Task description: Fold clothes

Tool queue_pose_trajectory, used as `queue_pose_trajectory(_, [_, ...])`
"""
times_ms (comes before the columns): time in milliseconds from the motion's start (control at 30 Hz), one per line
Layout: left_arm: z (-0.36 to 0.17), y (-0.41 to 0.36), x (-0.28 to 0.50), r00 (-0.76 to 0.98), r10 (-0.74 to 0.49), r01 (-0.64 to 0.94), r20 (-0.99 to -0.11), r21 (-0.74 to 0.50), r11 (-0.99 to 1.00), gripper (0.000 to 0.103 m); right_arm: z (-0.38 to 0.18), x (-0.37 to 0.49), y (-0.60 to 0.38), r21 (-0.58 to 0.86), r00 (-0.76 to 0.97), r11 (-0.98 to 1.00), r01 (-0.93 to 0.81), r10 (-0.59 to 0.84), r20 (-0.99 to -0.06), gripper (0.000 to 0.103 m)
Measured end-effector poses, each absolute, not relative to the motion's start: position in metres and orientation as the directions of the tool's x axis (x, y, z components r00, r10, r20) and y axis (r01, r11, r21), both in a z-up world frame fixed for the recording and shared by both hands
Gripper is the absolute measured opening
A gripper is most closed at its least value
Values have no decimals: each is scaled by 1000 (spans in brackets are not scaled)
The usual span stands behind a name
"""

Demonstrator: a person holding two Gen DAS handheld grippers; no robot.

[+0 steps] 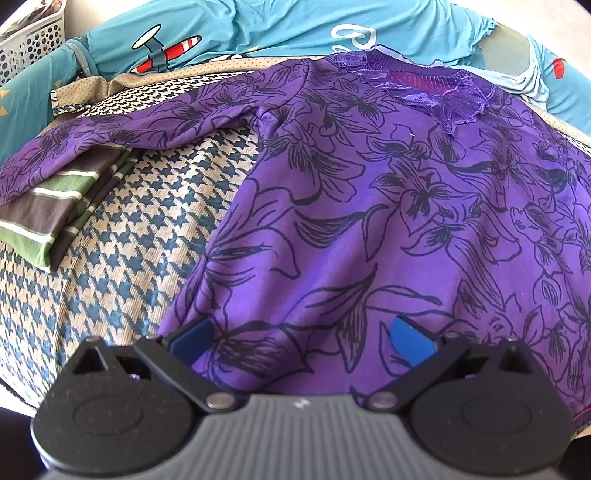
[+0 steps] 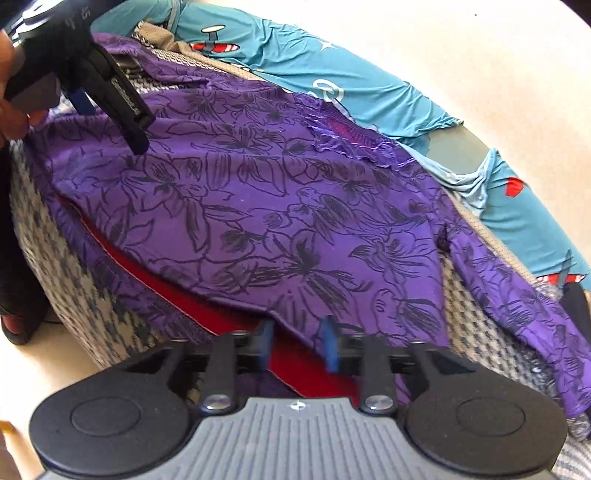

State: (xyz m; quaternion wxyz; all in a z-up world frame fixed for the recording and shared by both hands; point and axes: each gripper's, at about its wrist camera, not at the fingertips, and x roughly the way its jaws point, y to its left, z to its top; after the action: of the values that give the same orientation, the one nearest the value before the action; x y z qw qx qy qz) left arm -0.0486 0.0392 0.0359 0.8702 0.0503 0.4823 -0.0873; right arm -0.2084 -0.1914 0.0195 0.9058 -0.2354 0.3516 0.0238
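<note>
Work surface was a cushion (image 1: 122, 236) in blue-and-cream houndstooth, rounded at the edges, with a pale floor (image 2: 55, 373) showing below it in the right view. Light wall (image 2: 480, 55) behind everything.

The purple top (image 1: 369, 206) with black flower outlines lay spread face up across the cushion, neckline away from me, one sleeve stretched out to each side. Its hem was lifted on my right side, red lining (image 2: 207, 306) showing underneath.

Clutter: a teal shirt (image 1: 258, 26) with plane prints lay bunched behind the top, a folded green-striped piece (image 1: 55, 206) sat under the left sleeve's end, and a white perforated basket (image 1: 33, 44) sat in the far left corner.

My left gripper (image 1: 299, 332) was wide open over the hem, holding nothing. My right gripper (image 2: 297, 343) looked clamped on the hem edge, though the pads still showed a gap with cloth in it.
</note>
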Motion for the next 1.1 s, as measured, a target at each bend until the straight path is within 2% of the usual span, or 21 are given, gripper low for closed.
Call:
queue_pose_trajectory(167, [41,53,-44,532,-115,139,-839,-48,989,103,29,-219,-194,-356,743,910,-212,-86,-664,3])
queue_pose_trajectory(300, [41,52,-44,539,-99,134,-836,-31,990,103,33,-227,-196,-314,707,922,-228,-65,-705,3])
queue_pose_trajectory(467, [42,51,-45,548,-79,129,-832,-9,992,103,26,-227,-188,-339,677,905,-255,-83,-731,4])
queue_pose_trajectory(567, [43,48,-46,565,-64,129,-823,12,992,103,28,-228,-188,-326,681,910,-256,-70,-729,9])
queue_pose_trajectory(667, [48,41,-50,603,-51,149,-796,50,988,103,42,-230,-199,-208,702,946,-246,26,-712,20])
queue_pose_trajectory(767, [48,33,-53,606,-67,183,-792,57,981,103,52,-228,-215,-100,720,976,-191,70,-691,24])
queue_pose_trajectory(900, [47,27,-55,604,-77,206,-793,62,977,103,61,-219,-244,3,739,998,-61,48,-672,24])
queue_pose_trajectory(1100, [45,22,-56,600,-88,220,-795,58,974,103,68,-197,-286,43,741,996,78,-29,-671,25])
